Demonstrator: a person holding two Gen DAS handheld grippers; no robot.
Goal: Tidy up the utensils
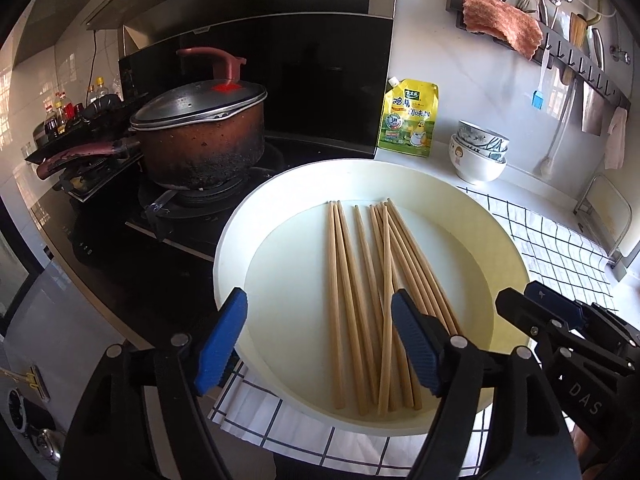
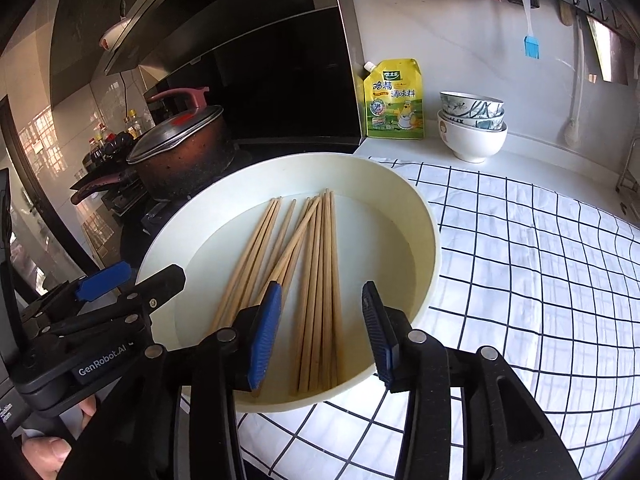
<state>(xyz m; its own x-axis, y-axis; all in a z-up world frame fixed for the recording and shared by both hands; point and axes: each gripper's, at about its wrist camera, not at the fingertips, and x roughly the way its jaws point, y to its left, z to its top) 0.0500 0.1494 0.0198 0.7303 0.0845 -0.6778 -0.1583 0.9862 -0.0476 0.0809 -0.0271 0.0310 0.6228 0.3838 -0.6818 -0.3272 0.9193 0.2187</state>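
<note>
Both spread and empty, left gripper (image 1: 320, 344) and right gripper (image 2: 320, 336) poised side by side above wooden chopsticks (image 1: 368, 300) lying loose just ahead in cream basin (image 1: 228, 264), seemingly for pickup.

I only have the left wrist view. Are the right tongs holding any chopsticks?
Observer: No. The right tongs stand open above the near ends of the chopsticks in the basin, gripping none.
Operator: Is there room on the cloth to the basin's right?
Observer: Yes. The checked cloth spreads wide to the right of the basin, with nothing on that stretch in the right wrist view.
</note>
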